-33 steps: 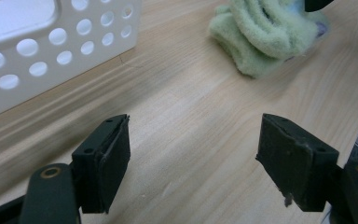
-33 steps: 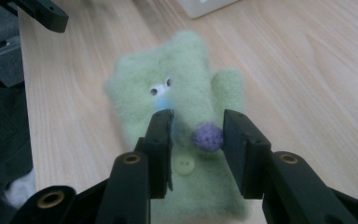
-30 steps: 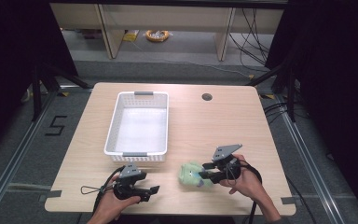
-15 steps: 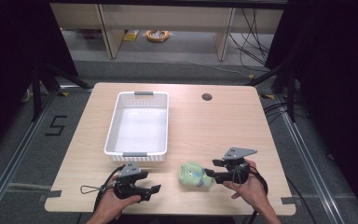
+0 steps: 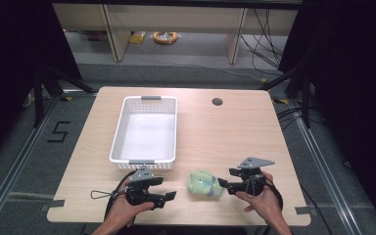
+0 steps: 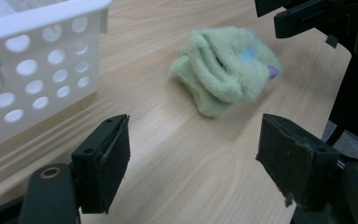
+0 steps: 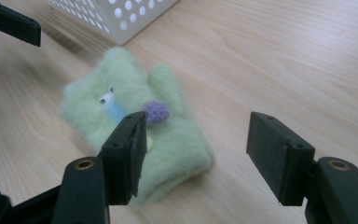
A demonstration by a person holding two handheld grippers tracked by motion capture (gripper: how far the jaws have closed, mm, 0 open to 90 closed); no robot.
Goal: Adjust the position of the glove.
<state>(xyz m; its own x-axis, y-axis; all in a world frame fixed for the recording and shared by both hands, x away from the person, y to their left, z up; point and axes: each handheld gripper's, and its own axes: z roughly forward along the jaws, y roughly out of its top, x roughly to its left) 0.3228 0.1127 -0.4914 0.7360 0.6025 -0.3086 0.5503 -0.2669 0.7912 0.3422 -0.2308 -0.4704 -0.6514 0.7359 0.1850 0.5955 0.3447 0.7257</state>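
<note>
Release step, seen from above and along both tools. A pale green fleece mitten (image 5: 204, 183) with a purple pom-pom lies flat on the table (image 5: 225, 132) near its front edge, between the two hands and just off the front right corner of the white perforated basket (image 5: 147, 132). The right tool (image 5: 225, 180) sits just right of the mitten; its jaws have just been opening and now stand apart, one pad over the cuff without pressing on it, so the mitten rests free. The left tool (image 5: 169, 196) waits near the front edge, left of the mitten, jaws wide apart with nothing between them. Judged step: the mitten is let go, and moving it into the empty basket appears to remain. The next move calls for a fresh pinch on the soft, yielding fleece and a lift high enough to pass the basket's front rim. Bare table lies open to the right and behind; the front edge is close.
</note>
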